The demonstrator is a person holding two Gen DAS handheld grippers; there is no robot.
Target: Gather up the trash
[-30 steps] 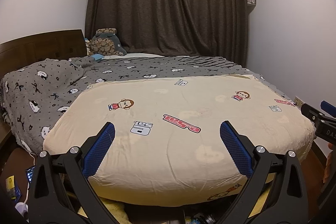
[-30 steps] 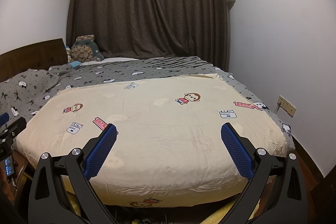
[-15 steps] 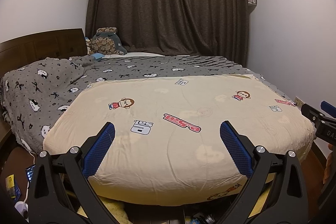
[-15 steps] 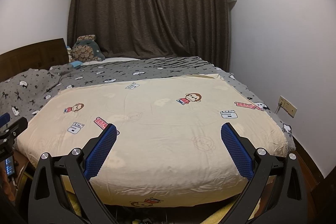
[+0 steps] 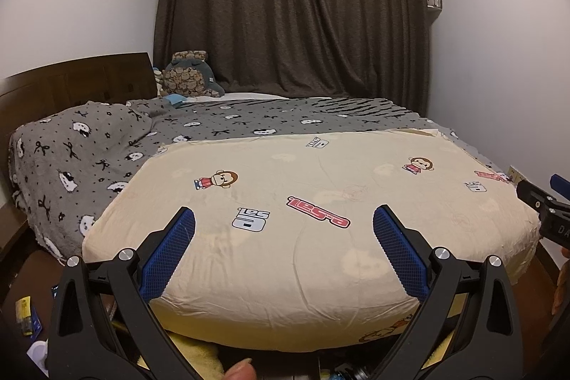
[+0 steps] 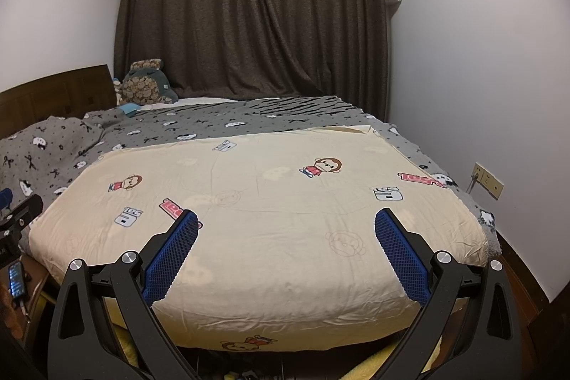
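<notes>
Trash unseen — left tool [image 5: 284,250], right tool [image 6: 286,251] agape, over quilt [image 6: 270,219]

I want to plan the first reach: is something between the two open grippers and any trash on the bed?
No trash shows on the cream quilt or the grey blanket, so no path can be judged. Left gripper and right gripper are open, above the bed's foot. Small items lie on the floor; what they are is unclear.
</notes>
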